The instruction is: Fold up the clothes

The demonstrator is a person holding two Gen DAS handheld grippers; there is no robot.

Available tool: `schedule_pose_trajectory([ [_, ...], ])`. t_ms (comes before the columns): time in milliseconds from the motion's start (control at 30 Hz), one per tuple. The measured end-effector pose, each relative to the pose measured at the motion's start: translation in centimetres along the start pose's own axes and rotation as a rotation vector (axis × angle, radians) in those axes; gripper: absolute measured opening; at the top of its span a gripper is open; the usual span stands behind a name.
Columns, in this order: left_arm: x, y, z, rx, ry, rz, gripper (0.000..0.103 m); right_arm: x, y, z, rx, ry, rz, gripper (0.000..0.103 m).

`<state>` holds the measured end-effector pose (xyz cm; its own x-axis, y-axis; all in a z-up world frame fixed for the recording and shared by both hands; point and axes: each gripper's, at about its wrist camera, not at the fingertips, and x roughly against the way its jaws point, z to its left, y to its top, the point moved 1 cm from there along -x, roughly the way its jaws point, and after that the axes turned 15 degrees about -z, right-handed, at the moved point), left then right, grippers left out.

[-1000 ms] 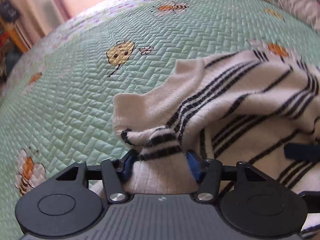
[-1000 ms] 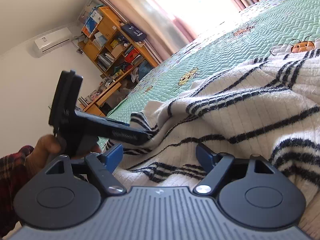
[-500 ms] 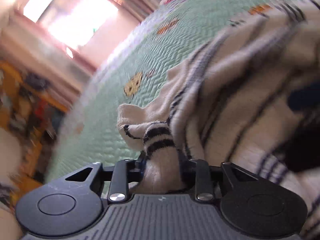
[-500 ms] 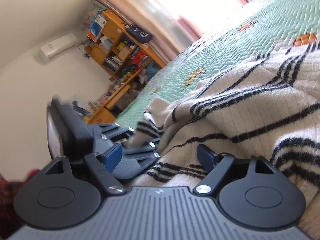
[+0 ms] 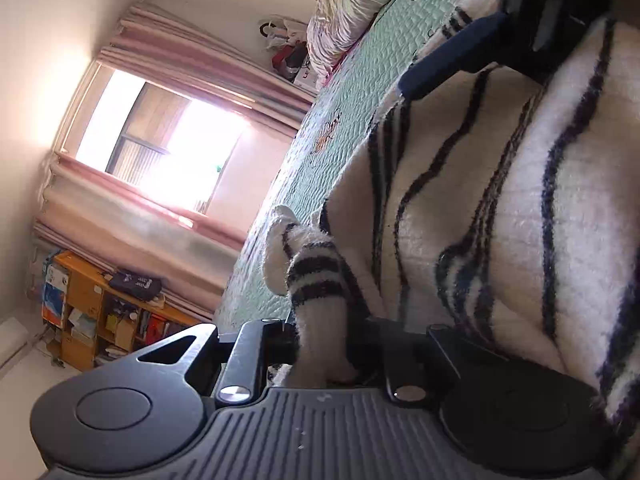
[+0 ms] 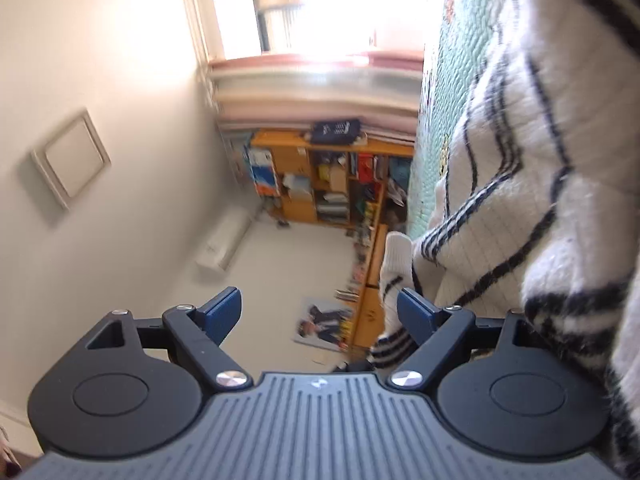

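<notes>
Above the green quilt [image 5: 352, 92], the left gripper [image 5: 320, 354] is pinching the striped sweater [image 5: 460, 216]; the right gripper [image 6: 320, 312] is hanging spread, empty.

Left hand-held gripper [image 5: 320, 354] clamped on cloth, rolled sideways; right hand-held gripper [image 6: 320, 312] spread wide, likewise tilted.

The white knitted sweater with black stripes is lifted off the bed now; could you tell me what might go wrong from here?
1. The left gripper pinches only a narrow bunched bit of the white knitted sweater with black stripes; the hanging weight could pull it free.
2. The right gripper is open and grips nothing, with the fabric draped over its side, so the sweater may slide off.
3. Lifted unevenly above the green quilted bedspread, it may fold crooked.
</notes>
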<state>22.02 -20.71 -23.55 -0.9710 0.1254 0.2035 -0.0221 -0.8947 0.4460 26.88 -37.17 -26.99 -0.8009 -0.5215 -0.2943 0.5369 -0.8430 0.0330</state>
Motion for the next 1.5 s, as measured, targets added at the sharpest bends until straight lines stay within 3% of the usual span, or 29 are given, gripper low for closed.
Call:
schedule_pose_trajectory([
  [200, -0.5, -0.3, 0.7, 0.055, -0.031, 0.021, 0.018, -1.2, -0.5, 0.5, 0.075, -0.034, 0.032, 0.086],
  [300, -1.9, -0.8, 3.7, 0.221, -0.100, 0.095, 0.021, -1.3, -0.3, 0.5, 0.052, -0.025, 0.019, 0.086],
  [367, -3.8, -1.8, 7.0, 0.347, -0.107, 0.172, 0.019, -1.0, 0.0, 0.5, 0.034, -0.016, 0.002, 0.086],
  [467, -7.2, -2.8, 13.2, 0.362, 0.059, 0.221, 0.018, -0.7, 0.4, 0.8, 0.010, 0.022, -0.030, 0.088],
  [600, -12.3, -3.3, 25.0, 0.466, 0.271, 0.310, 0.017, -0.1, 1.0, 0.9, -0.036, 0.092, -0.071, 0.091],
  [667, -14.3, -2.9, 29.9, 0.418, 0.455, 0.338, 0.016, -0.1, 1.2, 1.0, -0.058, 0.127, -0.078, 0.093],
  [733, -16.2, -2.6, 34.2, 0.403, 0.548, 0.346, 0.016, -0.4, 1.2, 1.0, -0.067, 0.139, -0.064, 0.093],
  [800, -18.5, -3.1, 36.0, 0.385, 0.511, 0.374, 0.023, -0.7, 1.1, 1.0, -0.061, 0.128, -0.047, 0.093],
  [833, -19.6, -3.5, 36.8, 0.374, 0.488, 0.390, 0.038, -1.0, 0.9, 0.9, -0.055, 0.111, -0.037, 0.093],
  [867, -20.6, -4.2, 36.7, 0.343, 0.468, 0.424, 0.062, -1.3, 0.8, 0.7, -0.048, 0.094, -0.028, 0.093],
  [933, -21.8, -6.8, 35.0, 0.231, 0.455, 0.519, 0.089, -1.5, 0.6, 0.7, -0.034, 0.067, -0.008, 0.093],
  [1033, -20.5, -11.9, 32.0, 0.173, 0.427, 0.637, 0.090, -1.7, 0.2, 1.0, -0.002, 0.047, 0.020, 0.093],
  [1133, -16.1, -16.6, 31.3, 0.382, 0.400, 0.709, 0.089, -1.8, 0.0, 1.0, 0.006, 0.034, 0.038, 0.093],
  [1267, -7.8, -23.1, 32.3, 0.881, 0.376, 0.774, 0.090, -1.4, 0.1, 1.1, 0.041, 0.015, 0.017, 0.093],
  [1367, -0.7, -26.8, 29.6, 1.147, 0.307, 0.776, 0.082, -0.7, 0.5, 1.8, 0.091, 0.001, -0.054, 0.093],
  [1433, 2.8, -27.6, 27.3, 1.191, 0.266, 0.760, 0.081, 0.1, 0.8, 3.3, 0.192, -0.058, -0.142, 0.093],
  [1500, 4.0, -26.8, 25.9, 1.211, 0.229, 0.712, 0.081, 0.0, 0.7, 5.4, 0.396, -0.186, -0.173, 0.093],
])
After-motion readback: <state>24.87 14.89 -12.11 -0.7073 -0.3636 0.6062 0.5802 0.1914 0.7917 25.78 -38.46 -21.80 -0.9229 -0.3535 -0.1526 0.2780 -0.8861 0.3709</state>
